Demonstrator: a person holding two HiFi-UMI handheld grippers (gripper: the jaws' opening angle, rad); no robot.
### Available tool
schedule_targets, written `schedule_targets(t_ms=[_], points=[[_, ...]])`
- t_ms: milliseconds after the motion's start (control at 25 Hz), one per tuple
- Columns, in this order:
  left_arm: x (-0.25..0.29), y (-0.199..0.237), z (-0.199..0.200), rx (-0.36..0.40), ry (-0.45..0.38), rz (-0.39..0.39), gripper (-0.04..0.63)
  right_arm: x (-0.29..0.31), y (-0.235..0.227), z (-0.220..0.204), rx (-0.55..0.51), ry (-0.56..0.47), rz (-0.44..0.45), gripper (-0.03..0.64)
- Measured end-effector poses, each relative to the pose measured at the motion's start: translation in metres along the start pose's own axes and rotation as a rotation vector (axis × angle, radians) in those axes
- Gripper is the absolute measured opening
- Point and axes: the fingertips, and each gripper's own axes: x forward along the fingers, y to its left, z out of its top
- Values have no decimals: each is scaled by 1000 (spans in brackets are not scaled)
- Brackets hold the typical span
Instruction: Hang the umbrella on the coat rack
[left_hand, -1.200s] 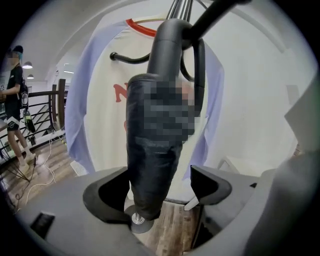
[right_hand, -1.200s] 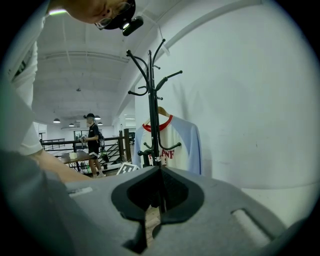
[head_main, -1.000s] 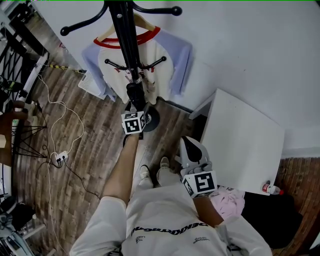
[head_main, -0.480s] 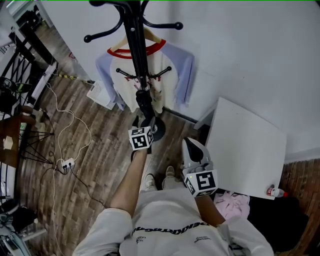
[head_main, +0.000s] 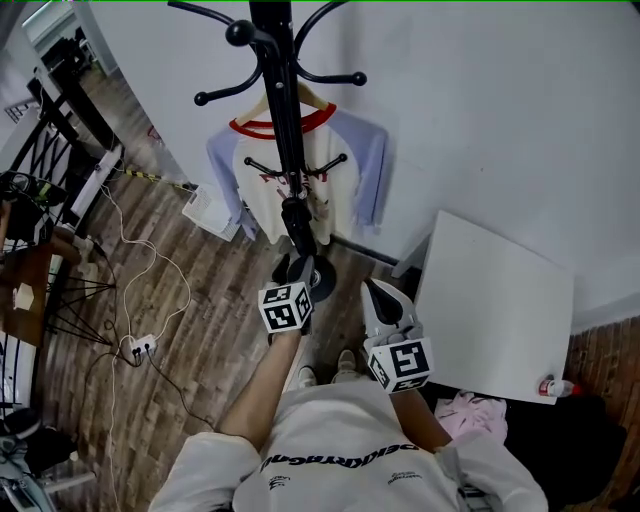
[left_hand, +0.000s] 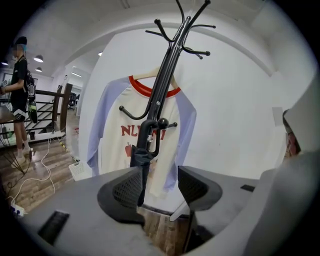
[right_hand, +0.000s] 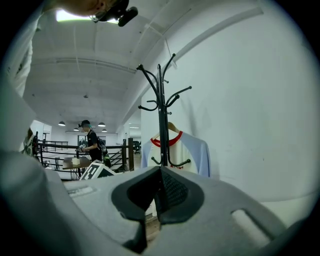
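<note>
A black folded umbrella (head_main: 298, 228) hangs by its curved handle (left_hand: 150, 134) from a low hook of the black coat rack (head_main: 283, 110). My left gripper (head_main: 303, 270) sits just short of it, on the near side. Its jaws are closing, with a gap still between them, and its pads (left_hand: 127, 187) touch nothing. The umbrella's folded cloth (left_hand: 142, 167) hangs beyond the left pad, free of the gripper (left_hand: 160, 192). My right gripper (head_main: 378, 296) is held off to the right, level with the left. It is shut (right_hand: 159, 192) and has nothing in it.
A cream and blue shirt (head_main: 355, 165) hangs on a hanger behind the rack pole, by the white wall. The rack's round base (head_main: 322, 282) stands on the wood floor. A white table (head_main: 490, 300) is at the right, cables and a power strip (head_main: 140, 346) at the left. A person (left_hand: 22, 95) stands far off.
My left gripper has drawn back from the umbrella, which stays hanging on the hook. The head view has tipped up and shows more of the rack. The right gripper has barely shifted.
</note>
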Motion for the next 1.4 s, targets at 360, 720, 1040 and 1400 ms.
schedule_targets(t_ms=[360,720,1040,1400], points=[[-47,-23,38,-10,-78,-42,122,5,7,9,-6,-26,10,-2],[-81,-40,67,16,-146,-60,-1,16,19,23,13,-47,59,-2],[-103,-64,81,37,-199,-105,-3,24,14,25,40,-56,69,-2],[-122,-81,87,79,-247,-108,-3,24,11,30,39,-71,88,-2]])
